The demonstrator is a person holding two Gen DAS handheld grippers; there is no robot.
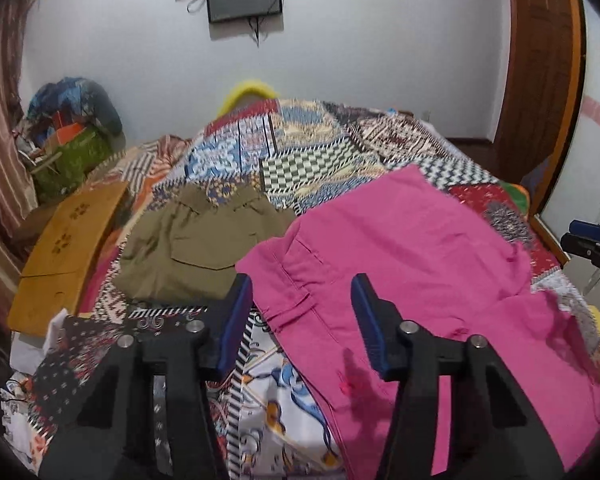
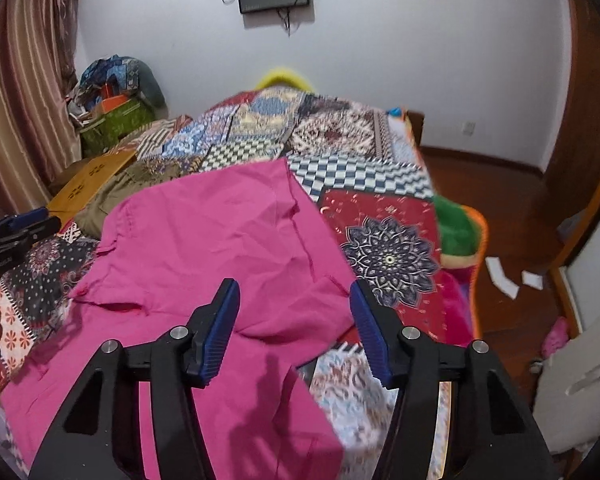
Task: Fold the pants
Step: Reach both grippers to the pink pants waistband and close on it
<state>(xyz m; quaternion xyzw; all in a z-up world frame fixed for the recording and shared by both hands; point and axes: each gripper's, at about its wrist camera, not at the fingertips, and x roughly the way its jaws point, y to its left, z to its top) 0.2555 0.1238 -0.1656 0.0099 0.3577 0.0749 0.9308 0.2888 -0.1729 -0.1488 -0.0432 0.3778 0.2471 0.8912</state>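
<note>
Pink pants (image 1: 400, 248) lie spread and slightly rumpled on a patchwork quilt; the right wrist view shows them (image 2: 204, 240) reaching toward the camera. My left gripper (image 1: 302, 284) hovers over their left edge, jaws apart, blue pads clear of the cloth. Over the pants' right edge my right gripper (image 2: 294, 286) also stands open, holding nothing. Each gripper shows at the edge of the other's view: the right gripper (image 1: 596, 244), the left gripper (image 2: 16, 232).
Folded olive pants (image 1: 196, 240) lie left of the pink ones on the quilt (image 1: 300, 160). A wooden board (image 1: 64, 248) sits at the bed's left edge, with a green box (image 1: 72, 160) of clutter behind. Right of the bed is wooden floor (image 2: 500, 200) with paper scraps.
</note>
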